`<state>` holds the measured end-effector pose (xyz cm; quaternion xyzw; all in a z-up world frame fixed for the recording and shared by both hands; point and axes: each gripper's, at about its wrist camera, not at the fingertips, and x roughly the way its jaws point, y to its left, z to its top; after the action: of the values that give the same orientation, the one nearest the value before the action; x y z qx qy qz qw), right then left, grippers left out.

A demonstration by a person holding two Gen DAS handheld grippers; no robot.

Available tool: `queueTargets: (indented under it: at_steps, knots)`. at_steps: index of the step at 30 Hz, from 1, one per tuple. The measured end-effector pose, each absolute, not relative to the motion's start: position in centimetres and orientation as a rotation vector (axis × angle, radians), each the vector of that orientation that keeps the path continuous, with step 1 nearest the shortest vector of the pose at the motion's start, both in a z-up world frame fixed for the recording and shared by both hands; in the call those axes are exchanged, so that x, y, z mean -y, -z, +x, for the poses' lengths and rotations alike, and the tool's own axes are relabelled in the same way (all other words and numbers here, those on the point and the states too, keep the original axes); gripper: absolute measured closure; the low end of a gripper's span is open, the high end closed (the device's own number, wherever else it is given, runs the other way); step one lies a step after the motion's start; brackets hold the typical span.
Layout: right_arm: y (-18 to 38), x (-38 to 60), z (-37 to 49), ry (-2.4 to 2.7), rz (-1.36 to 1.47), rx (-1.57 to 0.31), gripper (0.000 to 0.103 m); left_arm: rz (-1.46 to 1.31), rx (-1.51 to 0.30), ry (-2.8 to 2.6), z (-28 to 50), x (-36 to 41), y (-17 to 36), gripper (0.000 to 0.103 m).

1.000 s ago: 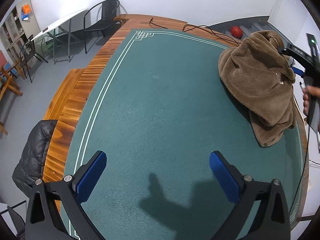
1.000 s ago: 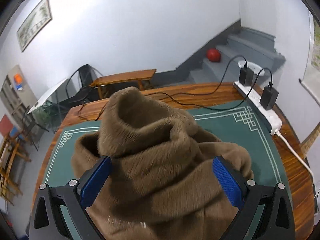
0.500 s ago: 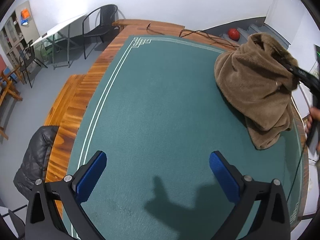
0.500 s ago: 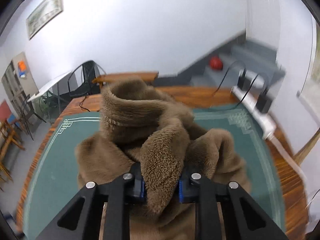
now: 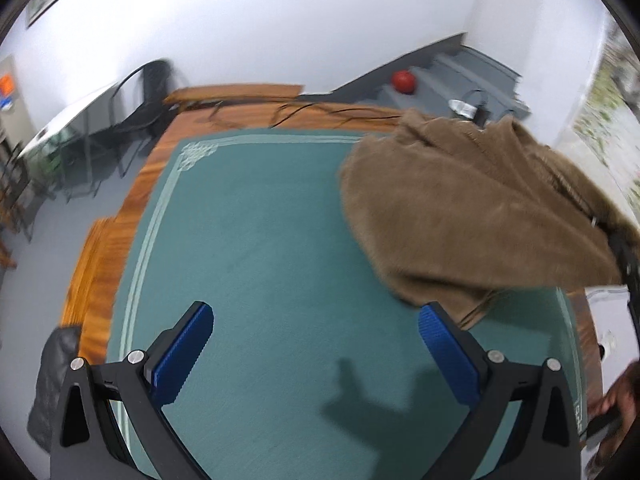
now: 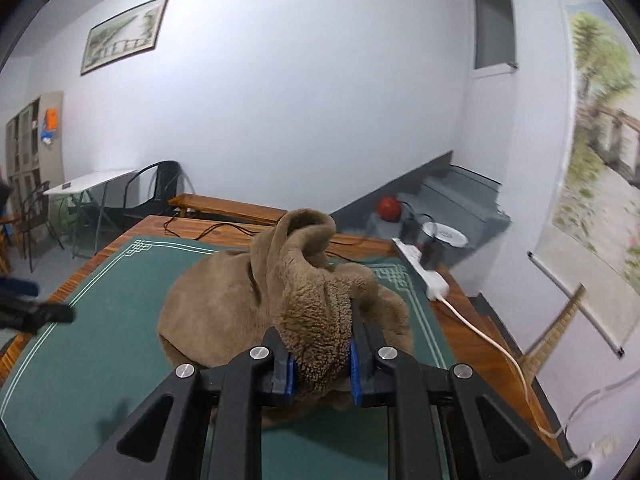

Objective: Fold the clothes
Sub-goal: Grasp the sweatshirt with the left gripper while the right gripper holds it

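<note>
While the right gripper (image 6: 320,354) pinches a thick fold of the brown fleece garment (image 6: 256,304) between its blue pads, the bulk trails down onto the green mat (image 6: 100,320), right of centre. Left gripper (image 5: 316,344) hangs over bare mat, jaws wide apart, empty. White power strip (image 6: 424,276) lies on the wooden table edge.

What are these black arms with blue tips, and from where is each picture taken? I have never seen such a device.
They are two hand-held grippers; a person carries one in each hand, with a camera on each looking along its fingers. One picture comes from the left gripper: its jaws stand open over the green mat and hold nothing. The other comes from the right gripper: its blue pads are shut on a fold of the brown fleece garment, which is lifted partly off the mat. The mat covers a wooden table.
</note>
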<state>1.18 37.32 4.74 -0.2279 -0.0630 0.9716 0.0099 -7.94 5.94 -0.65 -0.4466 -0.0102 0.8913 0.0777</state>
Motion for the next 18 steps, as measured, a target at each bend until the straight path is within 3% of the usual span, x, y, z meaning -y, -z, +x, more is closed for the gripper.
queueTargets:
  at_steps: [12,13,15,16,18]
  knots:
    - [-2.3,-41.6,6.6,-2.98,-0.874,0.066,0.078,-1.28,0.063,-2.513,-13.6,-11.8,-1.1,0.0]
    - [-2.2,-41.9,6.6,-2.982,-0.876,0.048,0.072,-1.281,0.061,-2.506,-14.1,-12.2,-1.1,0.0]
    - [-2.2,-42.6,6.4,-2.995,-0.87,-0.027,0.015,-1.273,0.061,-2.494,-14.9,-13.1,-1.4,0.0]
    - [-2.2,-42.9,6.4,-3.003,-0.865,-0.072,0.008,-1.267,0.067,-2.486,-15.4,-13.5,-1.6,0.0]
    - [-2.0,-43.1,6.2,-3.013,-0.859,-0.118,0.007,-1.262,0.107,-2.463,-17.1,-14.1,-2.0,0.0]
